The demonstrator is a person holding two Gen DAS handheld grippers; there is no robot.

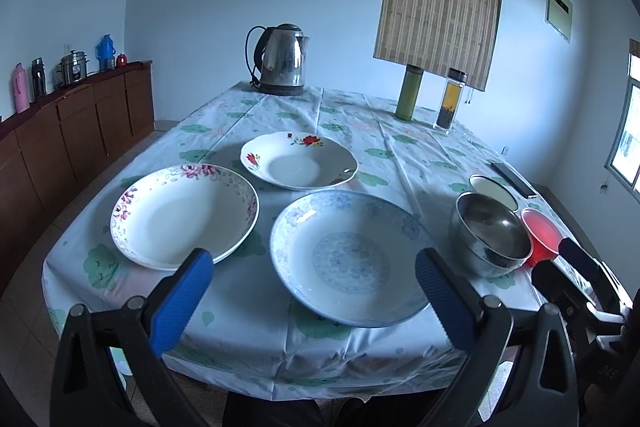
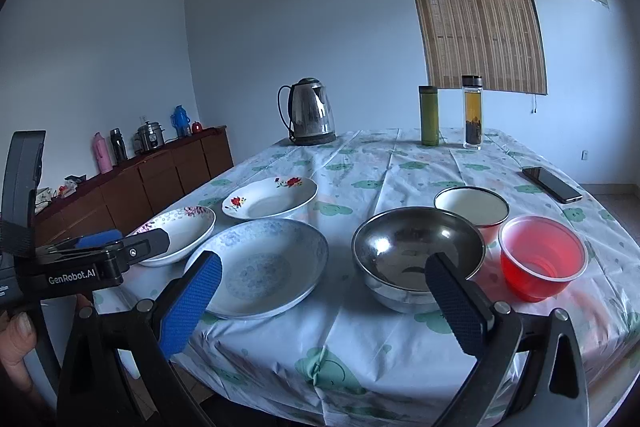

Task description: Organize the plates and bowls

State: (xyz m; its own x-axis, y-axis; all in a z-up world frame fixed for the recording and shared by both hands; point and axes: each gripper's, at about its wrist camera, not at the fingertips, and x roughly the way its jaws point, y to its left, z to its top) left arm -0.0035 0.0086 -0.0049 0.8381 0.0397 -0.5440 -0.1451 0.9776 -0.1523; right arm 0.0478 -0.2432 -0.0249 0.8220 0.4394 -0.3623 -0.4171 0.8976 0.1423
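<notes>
Nothing stacked yet: left gripper [image 1: 314, 269] and right gripper [image 2: 330, 277] both hang spread and empty at the table's near edge, 3 plates left, 3 bowls right, so lifting the blue plate [image 1: 350, 257] looks likeliest.

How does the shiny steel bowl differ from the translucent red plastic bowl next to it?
The shiny steel bowl is opaque, reflective metal; the translucent red plastic bowl lets light through. The steel bowl is wider, with rounded sides; the red one is narrower, with straighter, tapering walls. The steel bowl sits left of the red one, nearer the blue patterned plate. Both stand upright and look empty on the cloth-covered table.
</notes>
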